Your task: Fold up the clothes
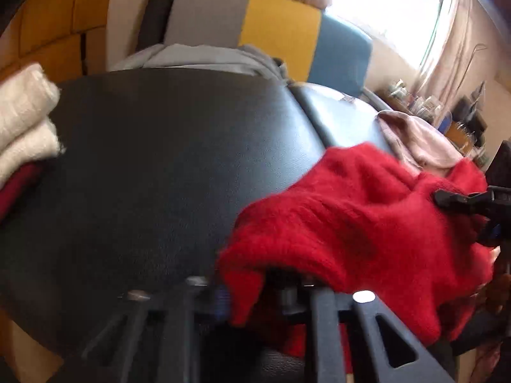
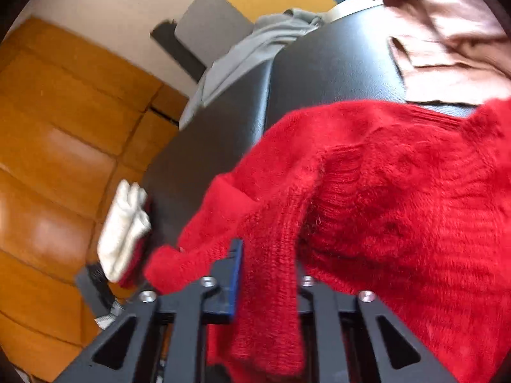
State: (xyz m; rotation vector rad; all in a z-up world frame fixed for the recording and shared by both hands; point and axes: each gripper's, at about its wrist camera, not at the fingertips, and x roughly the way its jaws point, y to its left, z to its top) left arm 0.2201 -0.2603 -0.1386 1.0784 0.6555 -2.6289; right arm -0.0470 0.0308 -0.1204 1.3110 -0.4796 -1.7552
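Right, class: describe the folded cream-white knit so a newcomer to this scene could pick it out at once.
Start from the big black padded surface that fills the middle of the scene. At its edge nearest the orange-brown panelling sits a small stack of folded clothes. The cream-white knit is the top piece, lying on a dark red folded garment; it is the only pale item that is neatly folded.

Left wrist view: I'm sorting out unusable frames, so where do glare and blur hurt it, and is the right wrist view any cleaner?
Left wrist view: window blown out white, red sweater smeared, strong fisheye bend. Right wrist view: no glare, sweater knit sharper, edges and white folded stack blurred.
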